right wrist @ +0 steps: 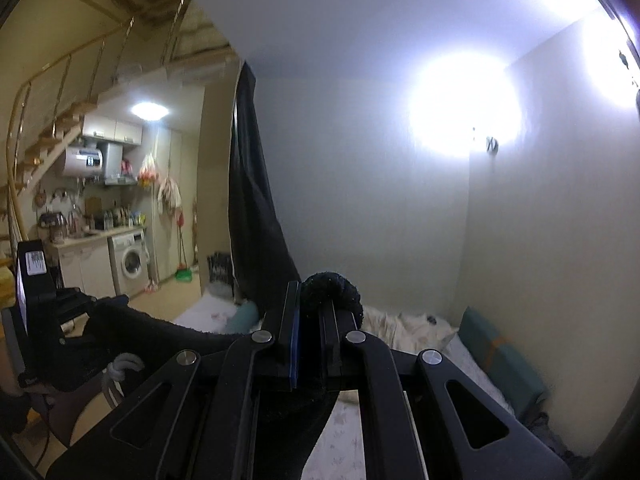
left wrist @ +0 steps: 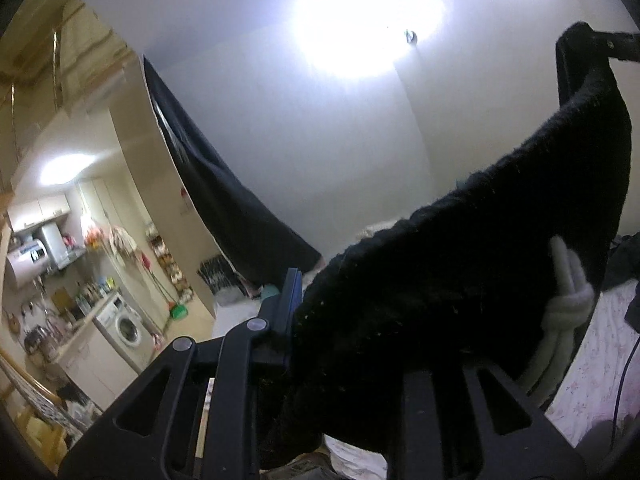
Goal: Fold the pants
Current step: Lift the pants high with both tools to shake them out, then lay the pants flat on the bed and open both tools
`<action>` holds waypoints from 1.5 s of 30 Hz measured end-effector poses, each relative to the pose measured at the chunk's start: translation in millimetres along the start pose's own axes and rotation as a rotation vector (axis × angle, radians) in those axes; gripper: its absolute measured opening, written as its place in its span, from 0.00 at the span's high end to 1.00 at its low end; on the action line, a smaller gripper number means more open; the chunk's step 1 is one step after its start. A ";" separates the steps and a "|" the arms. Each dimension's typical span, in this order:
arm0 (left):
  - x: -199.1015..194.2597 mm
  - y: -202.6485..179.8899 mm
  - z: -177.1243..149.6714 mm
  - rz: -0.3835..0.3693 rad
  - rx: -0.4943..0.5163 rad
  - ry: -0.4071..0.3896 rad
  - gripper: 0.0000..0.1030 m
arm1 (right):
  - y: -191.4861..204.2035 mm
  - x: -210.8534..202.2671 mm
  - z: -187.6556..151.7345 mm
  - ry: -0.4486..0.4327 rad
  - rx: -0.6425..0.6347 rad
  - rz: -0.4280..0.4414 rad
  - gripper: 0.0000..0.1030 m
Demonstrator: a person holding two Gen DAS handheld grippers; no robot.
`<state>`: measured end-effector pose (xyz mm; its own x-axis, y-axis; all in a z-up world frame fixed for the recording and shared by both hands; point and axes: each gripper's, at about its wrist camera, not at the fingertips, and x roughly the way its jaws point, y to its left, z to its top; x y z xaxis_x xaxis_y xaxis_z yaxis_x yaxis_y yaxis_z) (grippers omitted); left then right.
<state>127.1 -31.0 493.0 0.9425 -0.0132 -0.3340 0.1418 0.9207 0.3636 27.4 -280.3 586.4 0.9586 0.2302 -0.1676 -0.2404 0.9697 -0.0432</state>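
left gripper [left wrist: 320, 320] frame: matte black plastic, with angular linkage arms and triangular cut-outs
left gripper pivots: two round silver screw caps on the left linkage
left gripper finger [left wrist: 291, 304]: black bar with a blue pad edge
left gripper body seen from the right wrist view [right wrist: 32, 304]: black box-shaped housing with a white barcode label on top
right gripper [right wrist: 310, 332] frame: matte black, symmetrical linkage arms with triangular cut-outs
right gripper pivots: four round silver caps
right gripper fingers [right wrist: 291, 320]: black, the left one lined blue
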 end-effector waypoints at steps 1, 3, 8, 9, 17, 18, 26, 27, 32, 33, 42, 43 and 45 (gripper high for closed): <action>15.6 -0.3 -3.4 -0.002 -0.002 0.013 0.81 | -2.9 10.1 -7.1 0.013 0.002 0.003 0.94; 53.4 -4.7 -18.2 -0.007 0.012 0.050 0.82 | -9.6 40.8 -23.9 0.044 0.013 0.008 0.94; 152.4 -44.6 -69.4 -0.028 0.110 0.176 0.82 | -23.2 133.7 -75.8 0.159 0.006 0.003 0.94; 181.6 -52.2 -83.8 -0.034 0.131 0.207 0.82 | -27.6 165.7 -94.6 0.201 0.006 0.002 0.94; 415.5 -132.7 -182.0 0.072 0.302 0.398 0.84 | -60.3 400.5 -231.5 0.468 -0.039 -0.057 0.94; 450.0 -138.8 -183.6 0.127 0.303 0.395 0.84 | -67.2 425.1 -242.3 0.484 -0.021 -0.084 0.94; 621.6 -192.9 -306.0 0.142 0.278 0.694 0.24 | -106.2 563.5 -396.5 0.570 0.159 -0.195 0.74; 631.3 -200.6 -328.7 0.106 0.266 0.735 0.24 | -107.6 584.1 -431.9 0.686 0.191 -0.156 0.67; 661.0 -192.4 -394.4 0.012 0.129 0.813 0.24 | -85.4 604.6 -544.9 0.887 0.109 -0.069 0.40; 663.2 -185.2 -401.5 -0.008 0.084 0.828 0.24 | -81.6 602.8 -559.6 0.903 0.082 -0.054 0.38; 568.0 -161.8 -398.2 -0.031 -0.139 0.810 0.24 | -92.3 560.5 -564.1 0.913 0.125 -0.029 0.36; 556.2 -157.5 -398.7 -0.031 -0.163 0.790 0.24 | -92.3 558.8 -560.4 0.908 0.131 -0.027 0.36; 518.1 -147.8 -397.2 -0.007 -0.199 0.716 0.24 | -94.2 534.4 -550.4 0.908 0.156 -0.021 0.36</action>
<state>474.2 -18.9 -79.2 0.5039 0.1753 -0.8458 0.0252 0.9758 0.2173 478.3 -293.6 -41.2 0.4593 0.1234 -0.8796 -0.1377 0.9882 0.0668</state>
